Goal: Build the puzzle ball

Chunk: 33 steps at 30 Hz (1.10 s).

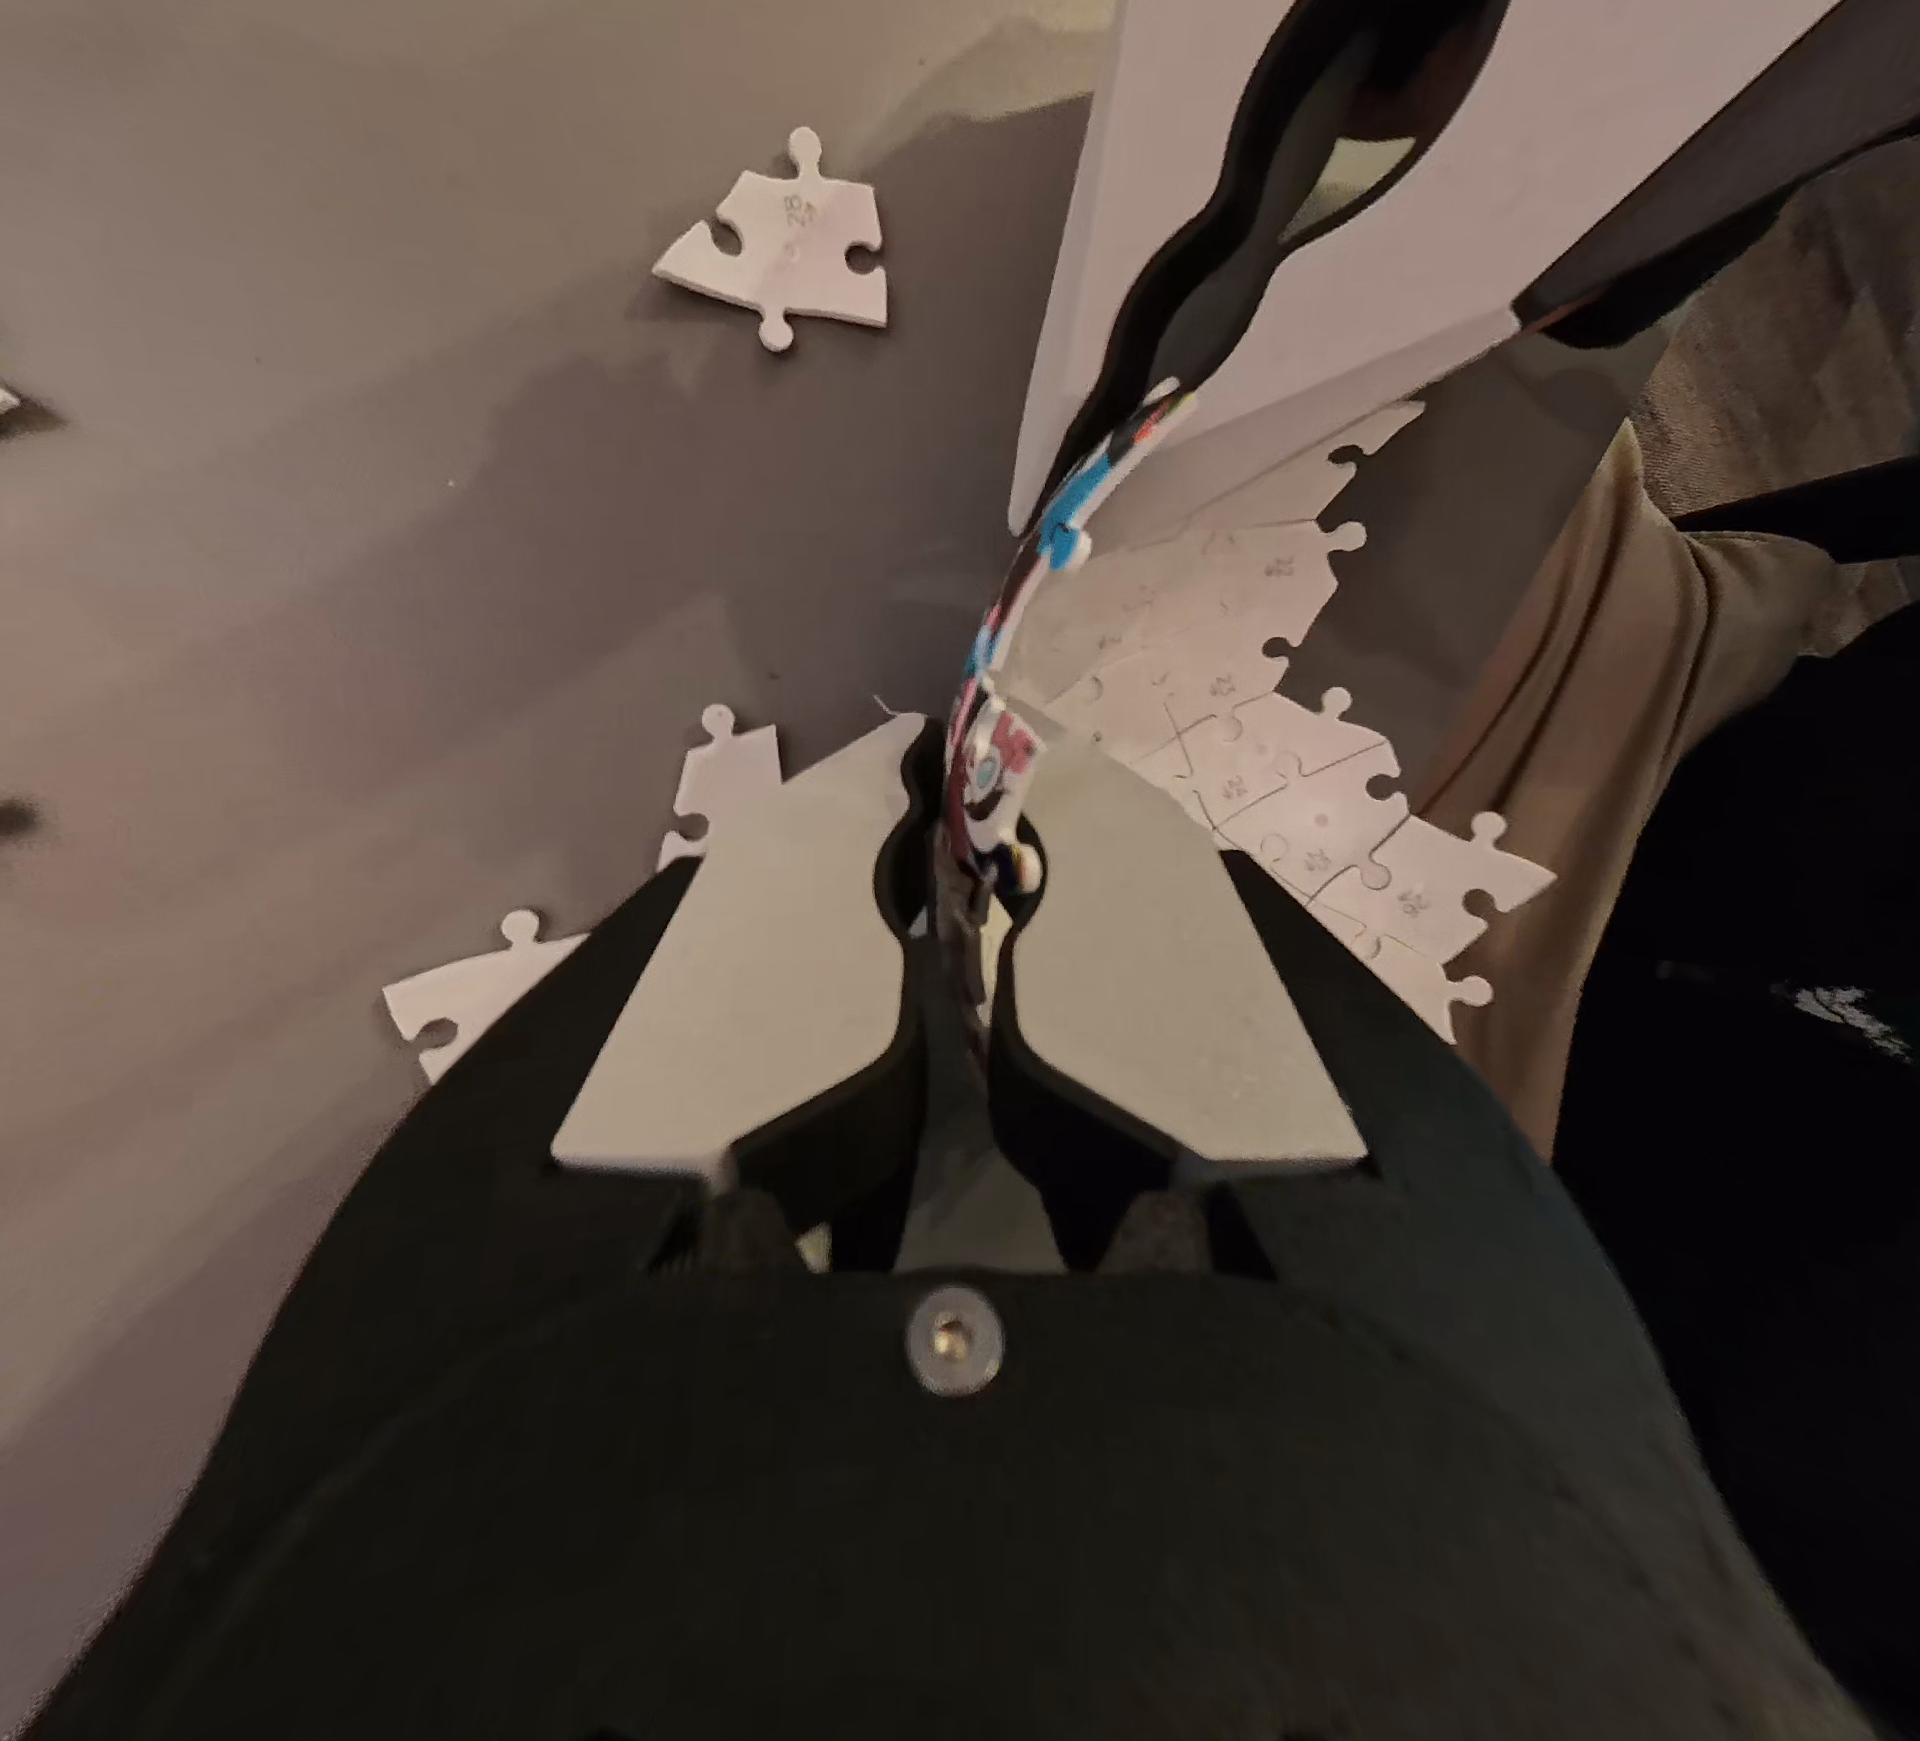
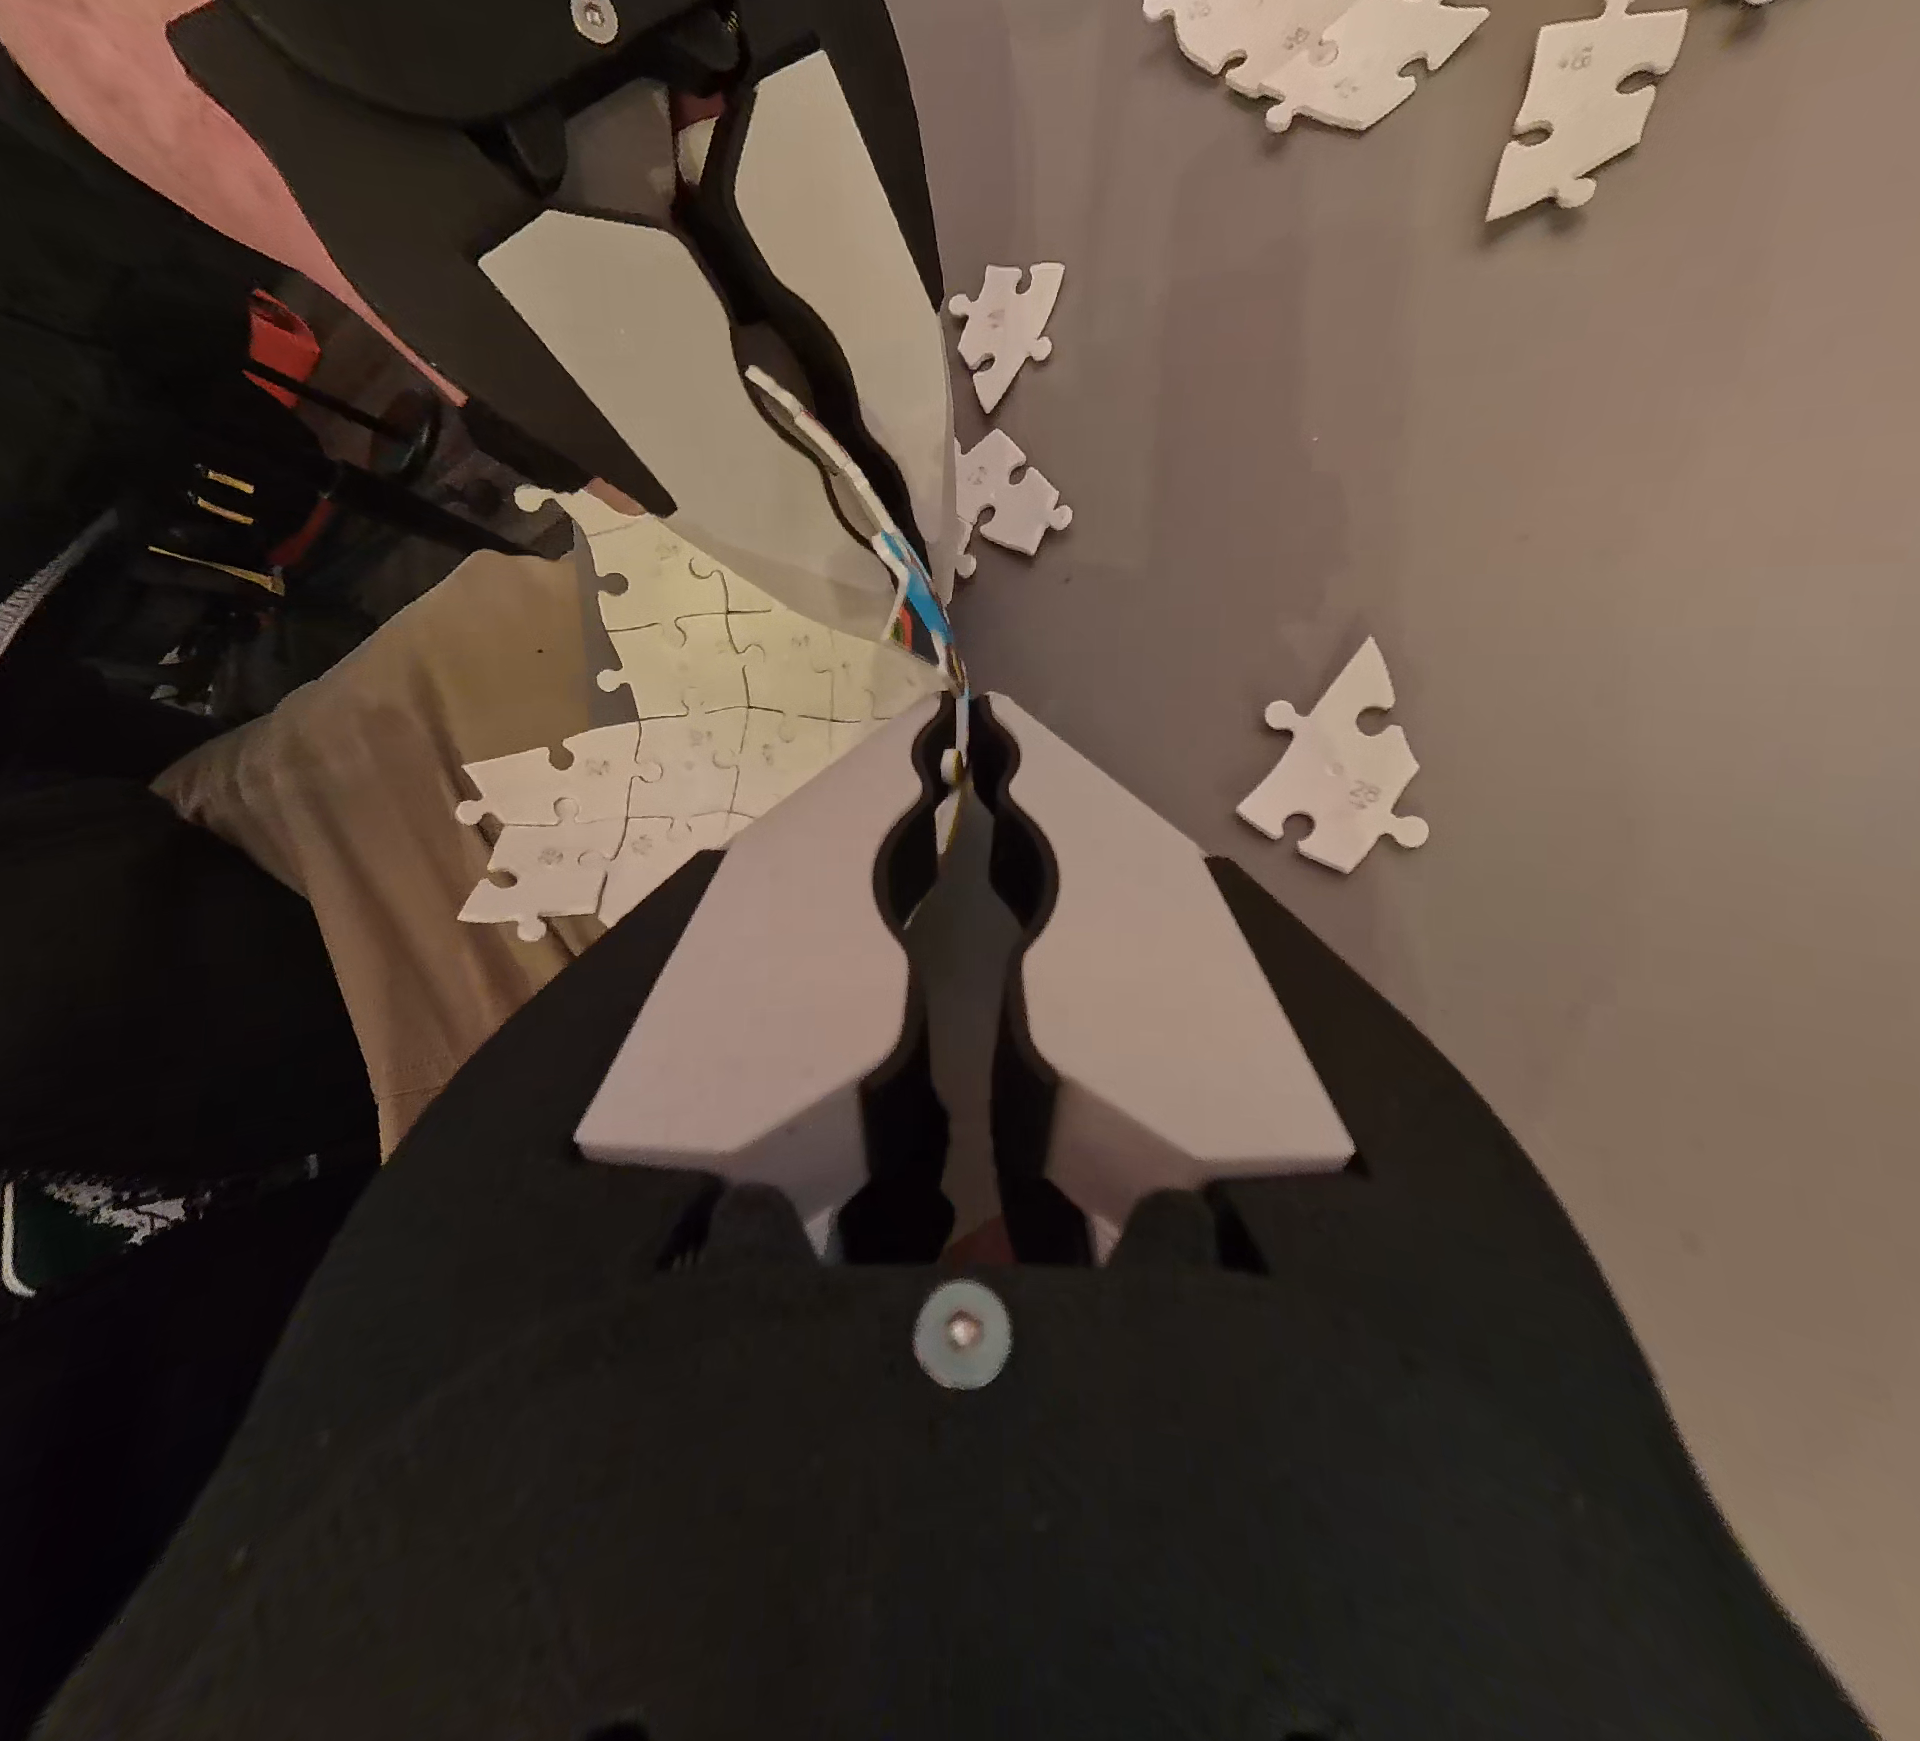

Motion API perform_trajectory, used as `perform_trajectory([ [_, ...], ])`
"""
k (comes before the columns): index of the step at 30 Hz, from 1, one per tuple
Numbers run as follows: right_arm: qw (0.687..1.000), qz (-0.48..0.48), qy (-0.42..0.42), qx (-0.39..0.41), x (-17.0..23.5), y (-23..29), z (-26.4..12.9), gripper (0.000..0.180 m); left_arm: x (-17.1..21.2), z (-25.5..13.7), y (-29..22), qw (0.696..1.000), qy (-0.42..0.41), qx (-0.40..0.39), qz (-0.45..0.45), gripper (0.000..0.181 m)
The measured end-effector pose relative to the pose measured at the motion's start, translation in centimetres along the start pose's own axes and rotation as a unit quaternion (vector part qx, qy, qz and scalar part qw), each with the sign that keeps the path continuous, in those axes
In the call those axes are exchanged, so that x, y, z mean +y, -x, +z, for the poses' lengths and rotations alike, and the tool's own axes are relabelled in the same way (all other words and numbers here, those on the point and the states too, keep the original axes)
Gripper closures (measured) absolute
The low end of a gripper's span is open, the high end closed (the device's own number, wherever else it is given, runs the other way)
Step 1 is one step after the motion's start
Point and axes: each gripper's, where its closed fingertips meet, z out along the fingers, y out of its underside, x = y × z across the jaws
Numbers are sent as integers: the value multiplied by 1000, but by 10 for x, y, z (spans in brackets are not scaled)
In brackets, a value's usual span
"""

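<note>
Left gripper (image 1: 982,756): closed on the lower edge of the curved puzzle-ball section (image 1: 1278,756), which is seen edge-on between its fingers.
Right gripper (image 2: 961,715): pinched narrowly on the same section's (image 2: 665,735) rim, opposite the left gripper (image 2: 914,569).
Puzzle-ball section: held above the grey table (image 1: 364,341) by both grippers; white numbered backs are shown, printed colours along the edge.
Loose pieces: a single piece (image 1: 784,242) is laid apart on the table; a joined cluster (image 2: 1309,18) and other singles (image 2: 1335,766) are scattered farther off.
</note>
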Motion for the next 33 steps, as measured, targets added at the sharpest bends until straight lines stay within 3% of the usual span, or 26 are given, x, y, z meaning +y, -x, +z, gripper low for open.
perform_trajectory([
  [9,1000,8,-2,-12,-1,4,1,179,3,-4,-3,999,10,38,-19,176],
  [25,999,-38,-3,6,-3,3,4,178,8,-2,1,999,49,9,2,175],
  [33,1000,-15,-5,1,-3,2,3,178,7,-1,0,998,56,4,7,175],
])
